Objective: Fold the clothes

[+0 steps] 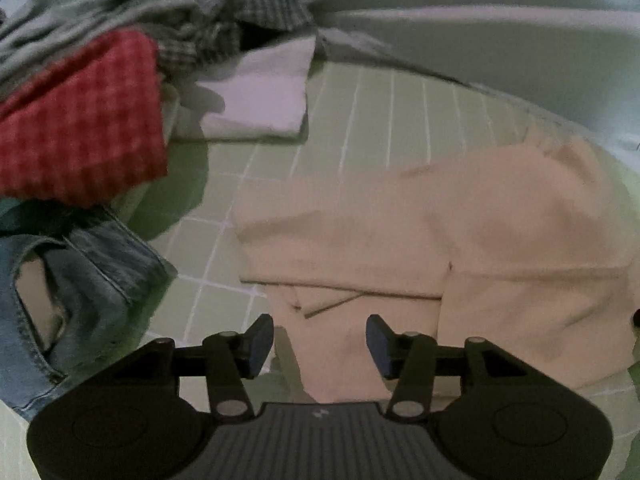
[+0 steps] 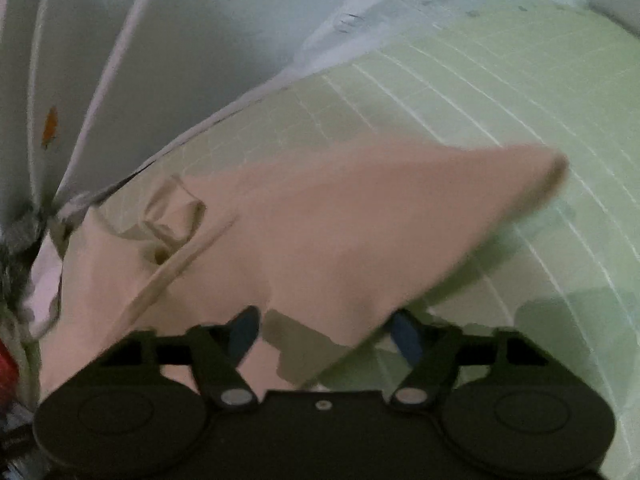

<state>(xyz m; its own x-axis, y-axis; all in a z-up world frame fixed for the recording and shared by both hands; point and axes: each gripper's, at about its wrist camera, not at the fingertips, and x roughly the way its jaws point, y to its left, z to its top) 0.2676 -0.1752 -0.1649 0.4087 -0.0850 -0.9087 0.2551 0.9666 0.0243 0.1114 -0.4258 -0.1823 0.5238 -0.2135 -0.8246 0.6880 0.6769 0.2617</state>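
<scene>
Green gridded mat carries the beige garment spread flat; soft, light, floppy, best pinched at its near hem. Left gripper and right gripper gape, empty.

- Left gripper: matte black housing with two round, disc-shaped shoulders and a grey ribbed panel at centre bearing a small pale mark.
- Its fingers carry dark blue pads on black linkage bars, pinned by silver round-headed pivots.
- Right gripper: same black body and twin discs, but a plain dark centre plate with one small silver screw.
- Its fingers show brighter blue pads, blurred, on crossed black bars with silver pivots.
</scene>
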